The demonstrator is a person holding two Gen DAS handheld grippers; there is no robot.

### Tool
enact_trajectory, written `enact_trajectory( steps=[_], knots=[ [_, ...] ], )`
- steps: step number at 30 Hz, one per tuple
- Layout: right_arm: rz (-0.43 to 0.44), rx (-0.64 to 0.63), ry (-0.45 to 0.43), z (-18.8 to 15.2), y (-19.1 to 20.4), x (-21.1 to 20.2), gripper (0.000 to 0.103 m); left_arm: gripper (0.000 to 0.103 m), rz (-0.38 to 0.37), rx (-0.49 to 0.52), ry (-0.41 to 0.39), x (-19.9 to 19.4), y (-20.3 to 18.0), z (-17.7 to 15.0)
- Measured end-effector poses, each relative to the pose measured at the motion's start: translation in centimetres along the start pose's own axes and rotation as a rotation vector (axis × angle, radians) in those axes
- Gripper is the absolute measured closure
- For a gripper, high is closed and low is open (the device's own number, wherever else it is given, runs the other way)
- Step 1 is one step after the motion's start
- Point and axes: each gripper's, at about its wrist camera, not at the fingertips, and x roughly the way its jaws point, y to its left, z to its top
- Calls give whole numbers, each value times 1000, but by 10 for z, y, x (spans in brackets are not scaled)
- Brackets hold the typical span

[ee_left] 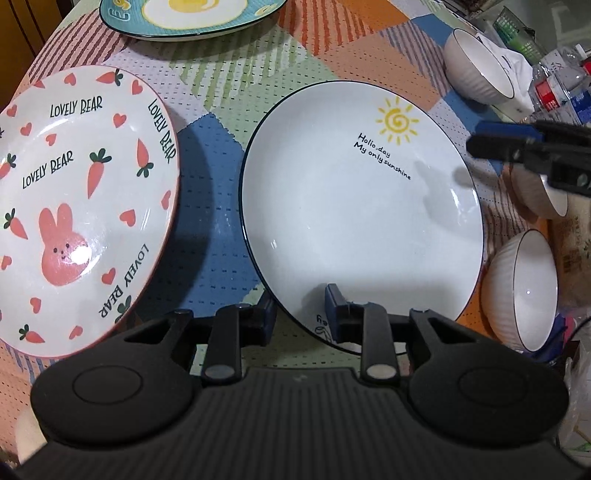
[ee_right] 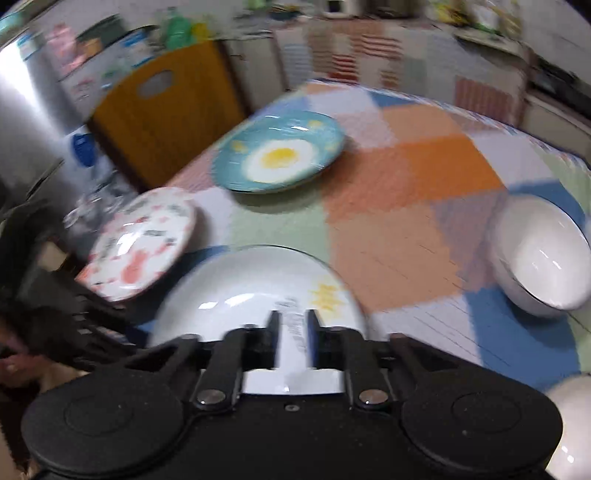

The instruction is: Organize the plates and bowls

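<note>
The left claw (ee_left: 301, 308) is open, its fingers on either side of the near rim of the white sun plate (ee_left: 362, 206), which lies on the table (ee_left: 214, 88). The right claw (ee_right: 293, 334) is open above the same plate. The carrot plate (ee_left: 81, 206) lies near the left edge and three white bowls (ee_left: 476, 66) near the right edge.

I count three plates: the bunny plate (ee_left: 85, 218), the sun plate (ee_left: 362, 206) and the egg plate (ee_left: 192, 16). I count three white bowls (ee_left: 476, 66) (ee_left: 521, 291) (ee_left: 543, 195), plus two plastic bottles (ee_left: 561, 92).
</note>
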Motion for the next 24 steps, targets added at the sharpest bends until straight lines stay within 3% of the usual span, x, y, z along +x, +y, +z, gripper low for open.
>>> enact_trajectory(
  steps=[1, 11, 14, 15, 16, 18, 24],
  knots=[
    [-25, -4, 13, -3, -6, 3, 53, 76, -1, -4, -2, 0, 0, 0],
    [93, 231, 113, -38, -50, 35, 53, 76, 3, -15, -9, -1, 1, 0],
    [120, 275, 87, -42, -49, 38, 53, 76, 2, -19, -5, -1, 2, 0],
    [136, 283, 87, -42, -49, 40, 62, 76, 7, -15, -3, -1, 1, 1],
    [157, 278, 90, -42, -47, 41, 88, 76, 14, -2, -2, -1, -1, 1],
    [127, 234, 81, -44, -41, 41, 89, 76, 27, 20, -2, -1, -4, 1],
    [147, 217, 55, -47, -44, 32, 89, 76, 45, 69, -45, -11, -8, 11]
  ],
)
